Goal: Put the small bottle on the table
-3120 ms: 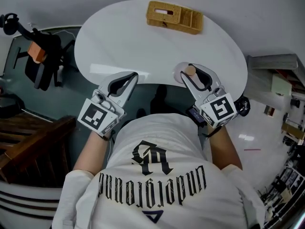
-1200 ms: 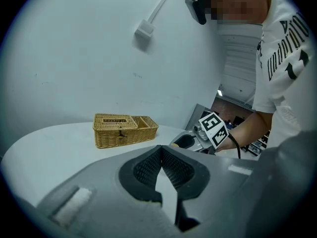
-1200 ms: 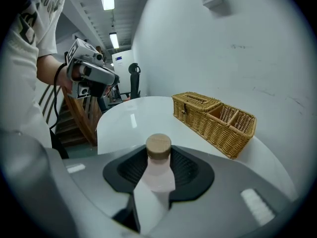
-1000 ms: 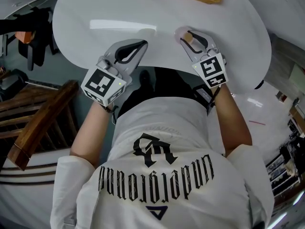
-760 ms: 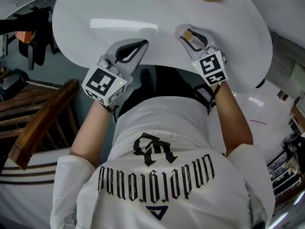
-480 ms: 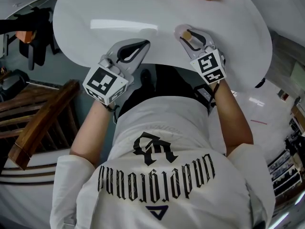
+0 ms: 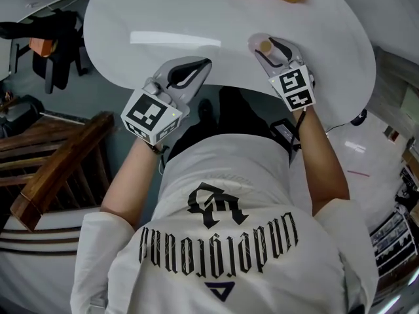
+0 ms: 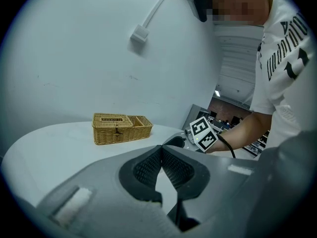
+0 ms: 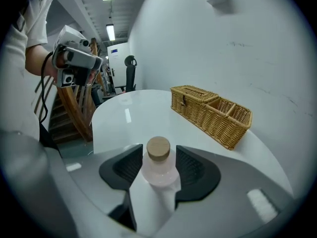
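Note:
The small bottle (image 9: 158, 168), pale pink with a round wooden cap, stands upright on the white table (image 7: 196, 18) near its front edge. My right gripper (image 9: 159, 152) straddles it with a jaw on each side, and the jaws are opening, the pads coming off the bottle's sides. From the head view the bottle's cap (image 7: 265, 46) shows between the right gripper's (image 7: 267, 43) jaws. My left gripper (image 7: 207, 62) hovers over the table's front edge to the left, shut with its tips (image 8: 161, 148) meeting and nothing between them.
A wicker basket (image 9: 210, 114) with compartments sits at the table's far side, also seen as a wicker basket (image 8: 119, 128) from the left. Wooden stairs (image 7: 52, 169) and a dark chair (image 7: 55, 28) stand left of the table.
The right gripper's jaws look wider round the bottle than half a second ago. Both grippers sit slightly further right in the head view. The left gripper stays shut.

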Available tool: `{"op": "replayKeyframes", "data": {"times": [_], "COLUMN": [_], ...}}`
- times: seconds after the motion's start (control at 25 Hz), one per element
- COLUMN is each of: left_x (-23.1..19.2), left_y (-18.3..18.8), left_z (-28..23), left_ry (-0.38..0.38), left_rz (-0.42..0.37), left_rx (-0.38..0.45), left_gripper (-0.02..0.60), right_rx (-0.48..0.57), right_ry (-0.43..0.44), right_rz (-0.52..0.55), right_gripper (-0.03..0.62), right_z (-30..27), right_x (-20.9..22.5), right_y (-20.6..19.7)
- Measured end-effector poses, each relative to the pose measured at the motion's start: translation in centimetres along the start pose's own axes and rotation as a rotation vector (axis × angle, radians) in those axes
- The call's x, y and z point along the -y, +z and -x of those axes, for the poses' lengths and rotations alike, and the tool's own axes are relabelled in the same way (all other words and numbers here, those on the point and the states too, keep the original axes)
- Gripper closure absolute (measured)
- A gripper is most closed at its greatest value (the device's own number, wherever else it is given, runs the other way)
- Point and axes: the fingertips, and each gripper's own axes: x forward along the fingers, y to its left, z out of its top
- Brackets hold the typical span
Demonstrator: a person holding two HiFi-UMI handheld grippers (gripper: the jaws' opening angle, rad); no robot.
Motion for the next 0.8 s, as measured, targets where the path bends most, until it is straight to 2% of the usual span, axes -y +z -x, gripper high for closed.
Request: {"op": "replayKeyframes", "data": {"times": [0.36,0.52,0.8], "left_x": [2.0,3.4,5.8], "left_y": [-0.3,-0.3,-0.1], "left_z": [4.1,7.0,12.1], "left_ry": [-0.019,-0.024,-0.035], "left_rz": [-0.035,-0.056,-0.089], "left_rx": [0.034,0.056,0.103], "left_gripper": [0.574,0.574,0.574], "right_rx": [0.051,0.077,0.183], "right_ry": [-0.090,-0.085,-0.146], "right_rz": [-0.032,-0.055,-0.086], "right_gripper": [0.382,0.390,0.415], "right_z": [3.8,6.5,12.1], "right_x": [-1.6,-4.4,-8.7], "right_y": [1.3,2.3,5.5]}}
